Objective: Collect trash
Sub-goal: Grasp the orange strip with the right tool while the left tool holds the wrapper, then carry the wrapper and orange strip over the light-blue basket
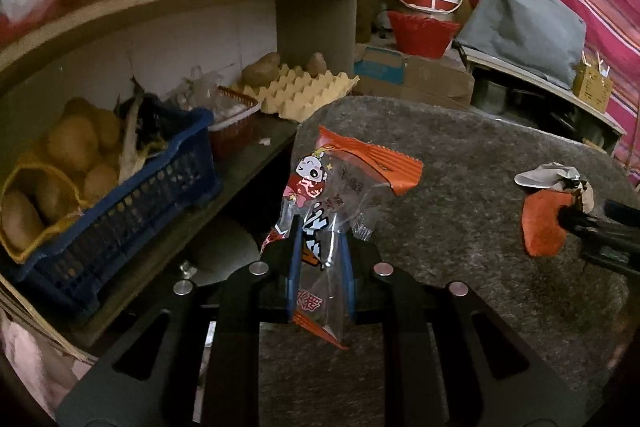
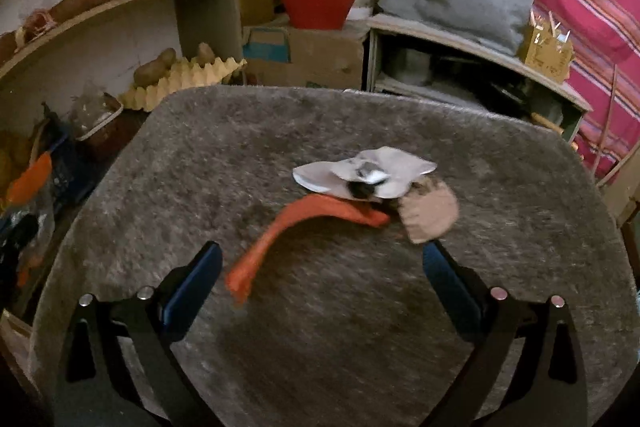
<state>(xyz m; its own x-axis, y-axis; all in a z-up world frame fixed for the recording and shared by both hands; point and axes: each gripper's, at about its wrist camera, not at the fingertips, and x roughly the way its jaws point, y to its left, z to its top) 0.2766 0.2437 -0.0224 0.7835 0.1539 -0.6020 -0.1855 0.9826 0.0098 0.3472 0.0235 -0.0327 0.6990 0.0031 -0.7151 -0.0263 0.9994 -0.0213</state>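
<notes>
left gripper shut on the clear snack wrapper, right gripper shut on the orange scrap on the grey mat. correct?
Half right. The left gripper is shut on the snack wrapper, but the right wrist view shows the right gripper open, with the orange scrap lying loose on the grey mat.

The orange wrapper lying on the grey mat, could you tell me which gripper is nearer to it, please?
Right. The right gripper, open, has the orange wrapper just ahead between its fingers; the left gripper, shut on a clear snack bag, is off to the side.
</notes>
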